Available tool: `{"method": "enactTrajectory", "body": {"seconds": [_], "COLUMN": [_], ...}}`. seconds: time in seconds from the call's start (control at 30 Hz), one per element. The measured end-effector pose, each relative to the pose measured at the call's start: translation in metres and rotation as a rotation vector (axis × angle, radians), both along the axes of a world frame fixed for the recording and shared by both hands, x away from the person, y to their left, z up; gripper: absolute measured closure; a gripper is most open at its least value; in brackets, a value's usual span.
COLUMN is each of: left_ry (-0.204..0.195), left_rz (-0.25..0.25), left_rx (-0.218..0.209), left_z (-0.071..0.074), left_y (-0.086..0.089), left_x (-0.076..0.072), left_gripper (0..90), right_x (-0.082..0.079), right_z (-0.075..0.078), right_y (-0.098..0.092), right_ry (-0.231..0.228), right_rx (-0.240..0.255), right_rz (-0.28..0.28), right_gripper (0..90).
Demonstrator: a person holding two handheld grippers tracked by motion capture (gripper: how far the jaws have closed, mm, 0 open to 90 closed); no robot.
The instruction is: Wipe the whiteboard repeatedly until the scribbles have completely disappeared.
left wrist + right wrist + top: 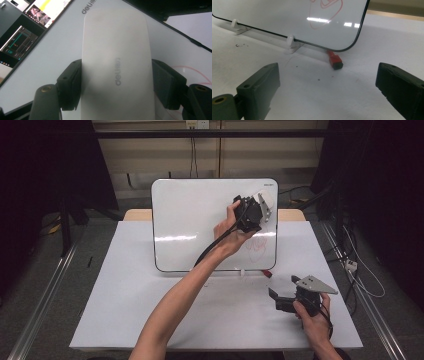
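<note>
Left gripper view shows a white eraser (116, 67) held between the two black jaws, which press on its two long sides. The eraser carries a grey printed brand word, and its far end lies against the whiteboard (50, 55). In the high view the left gripper (259, 207) is up at the right upper part of the whiteboard (190, 220), with the eraser (265, 200) at its tip, just above a red drawing (257, 245) on the board. The left hand (235, 232) holds this gripper, and the forearm comes across the table from the bottom.

The whiteboard stands upright and leans a little back, on small white feet (291, 41), at the far side of the white table (125, 305). A red marker (334, 60) lies on the table just beside the lower right corner of the board (287, 15); its near end is dark.

The right gripper (280, 297) rests low over the table at the near right side, well apart from the board, in the right hand (312, 317). Its jaws stand wide, and nothing is between them; in the right gripper view they frame the red marker, which lies farther off.
</note>
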State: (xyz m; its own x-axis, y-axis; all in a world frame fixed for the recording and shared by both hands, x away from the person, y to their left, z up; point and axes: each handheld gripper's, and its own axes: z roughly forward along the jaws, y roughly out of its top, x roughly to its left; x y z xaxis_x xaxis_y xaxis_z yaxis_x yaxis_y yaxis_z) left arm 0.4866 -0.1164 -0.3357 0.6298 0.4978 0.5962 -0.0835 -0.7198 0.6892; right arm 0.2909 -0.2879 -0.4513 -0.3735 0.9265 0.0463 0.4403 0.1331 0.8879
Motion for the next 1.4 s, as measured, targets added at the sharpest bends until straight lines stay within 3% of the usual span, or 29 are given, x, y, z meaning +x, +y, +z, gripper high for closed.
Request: {"method": "enactTrajectory", "body": {"seconds": [0.3, 0.53, 0.73, 0.9, 1.0, 1.17, 1.4], "left_ry": [0.013, 0.045, 0.043, 0.043, 0.015, 0.016, 0.007], "left_rz": [-0.02, -0.014, 0.014, 0.046, 0.062, 0.058, 0.037], "left_rx": [0.003, -0.008, -0.017, -0.048, -0.031, -0.055, -0.047], "left_z": [-0.018, -0.01, 0.007, 0.018, 0.014, 0.009, 0.0], "left_y": [0.011, 0.013, 0.018, 0.021, 0.017, 0.018, 0.018], "left_x": [-0.016, -0.01, 0.004, 0.014, 0.01, 0.008, 0.002], "left_gripper": [31.1, 31.1, 31.1, 31.1, 31.1, 31.1, 31.1], "right_x": [0.0, -0.001, 0.0, 0.0, 0.0, 0.0, 0.001], "right_z": [0.0, 0.0, 0.0, 0.0, 0.0, 0.0, 0.0], "right_y": [0.0, 0.0, 0.0, 0.0, 0.0, 0.001, 0.001], "right_ry": [0.001, -0.002, -0.002, -0.001, -0.002, -0.003, -0.004], "right_rx": [-0.002, -0.002, -0.001, 0.0, -0.001, -0.001, -0.005], "right_rz": [-0.001, 0.0, 0.001, 0.0, 0.0, 0.003, 0.003], "right_gripper": [5.6, 5.6, 5.6, 5.6, 5.6, 5.6, 5.6]}}
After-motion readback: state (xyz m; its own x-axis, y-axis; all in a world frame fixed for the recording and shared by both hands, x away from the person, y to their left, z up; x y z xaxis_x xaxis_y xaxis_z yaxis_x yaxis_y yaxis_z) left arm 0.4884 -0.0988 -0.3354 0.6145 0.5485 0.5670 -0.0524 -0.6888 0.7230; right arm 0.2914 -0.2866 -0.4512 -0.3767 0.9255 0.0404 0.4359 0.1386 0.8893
